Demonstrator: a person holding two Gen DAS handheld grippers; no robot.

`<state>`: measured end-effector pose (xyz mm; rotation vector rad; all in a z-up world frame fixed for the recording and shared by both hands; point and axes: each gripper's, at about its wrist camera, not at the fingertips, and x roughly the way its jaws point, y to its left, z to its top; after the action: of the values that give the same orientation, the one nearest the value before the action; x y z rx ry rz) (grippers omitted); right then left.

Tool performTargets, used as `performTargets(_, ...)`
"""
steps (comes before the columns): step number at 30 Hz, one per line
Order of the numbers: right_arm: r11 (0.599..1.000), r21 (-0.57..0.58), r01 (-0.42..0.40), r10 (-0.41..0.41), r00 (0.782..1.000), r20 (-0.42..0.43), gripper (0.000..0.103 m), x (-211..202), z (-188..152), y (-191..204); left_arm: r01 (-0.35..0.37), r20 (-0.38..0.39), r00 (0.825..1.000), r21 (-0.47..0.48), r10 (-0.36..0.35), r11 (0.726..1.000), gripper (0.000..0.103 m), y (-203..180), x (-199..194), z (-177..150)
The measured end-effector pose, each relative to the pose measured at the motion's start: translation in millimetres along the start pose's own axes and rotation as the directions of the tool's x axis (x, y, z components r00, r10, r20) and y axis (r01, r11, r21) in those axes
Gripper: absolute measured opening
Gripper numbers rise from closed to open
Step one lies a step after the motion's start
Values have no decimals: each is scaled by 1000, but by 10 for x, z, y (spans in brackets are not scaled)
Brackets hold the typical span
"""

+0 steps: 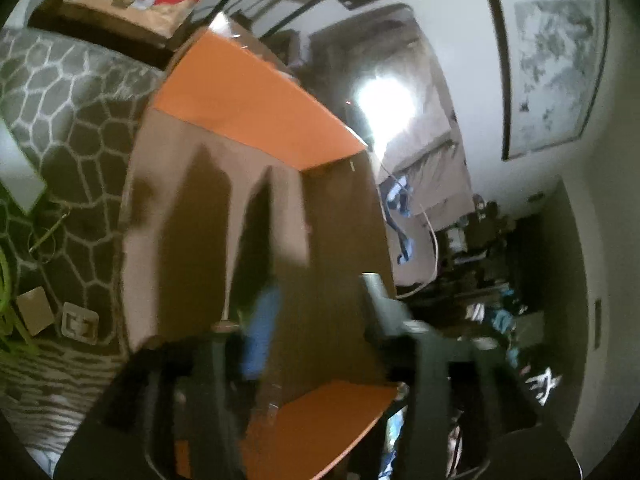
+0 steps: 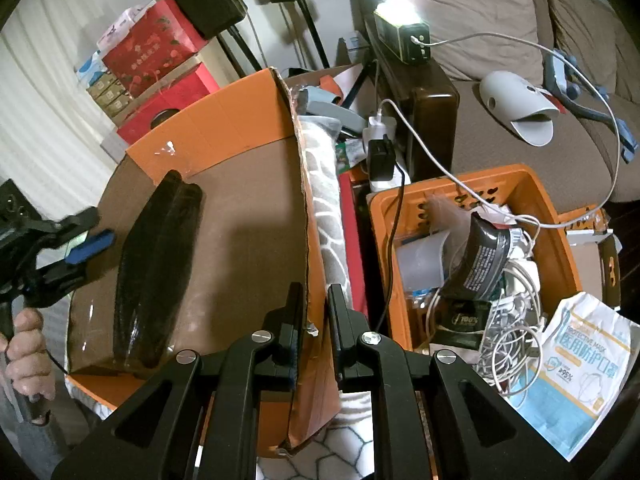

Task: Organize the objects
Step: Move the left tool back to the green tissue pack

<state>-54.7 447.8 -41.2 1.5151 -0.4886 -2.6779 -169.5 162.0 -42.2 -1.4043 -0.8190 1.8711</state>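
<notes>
The right gripper (image 2: 311, 312) is clamped shut on the upright orange side wall (image 2: 316, 320) of the large cardboard box (image 2: 248, 216), one black finger inside the box and one outside, with the torn wall edge pinched between them. The left gripper (image 2: 86, 246), held by a hand (image 2: 26, 354) at the box's opposite side, stands about half open with nothing between its fingers; in its own blurred view the blue-padded finger (image 1: 262, 336) and the grey finger (image 1: 378, 300) are well apart above the brown floor. No earlier picture is given, so only that open stance can be told. The task's thing, a long flat black packet wrapped in clear film (image 2: 156, 268), lies inside the box on the cardboard floor, near the left gripper's side. Its long axis runs roughly along the box's length, the narrower end pointing to the far orange flap (image 2: 216, 128) and the wider end close to the near edge. Between the packet and the pinched wall the floor is bare brown cardboard, giving broad room. Outside that wall lies a grey rug with a white honeycomb pattern (image 2: 328, 208), then an orange plastic basket (image 2: 540, 196) crowded with white cables, and a white face-mask packet (image 2: 580, 372) beside it.
</notes>
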Motion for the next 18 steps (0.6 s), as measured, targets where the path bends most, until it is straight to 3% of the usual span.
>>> performTargets(3,1000,0,2,-2,1000,0,12,1,2,-3,-57,-16,998,71,59,996,70,-184,-69,-83)
performTargets(4,1000,1,2,-2,1000,0,12,2,0,-5,-82,-15,996,95,84,992,80,-243,-108,-118)
performTargets(6,1000,1,3,-3,1000,0,12,5,0,-6,-156,4,988,135,157,978,91,-322,-151,-167)
performTargets(10,1000,-1,5,-5,1000,0,12,6,1,-7,-200,11,979,184,201,962,93,-366,-244,-262)
performTargets(18,1000,-1,6,-6,1000,0,12,8,2,-6,-213,5,976,223,218,951,103,-367,-440,-318)
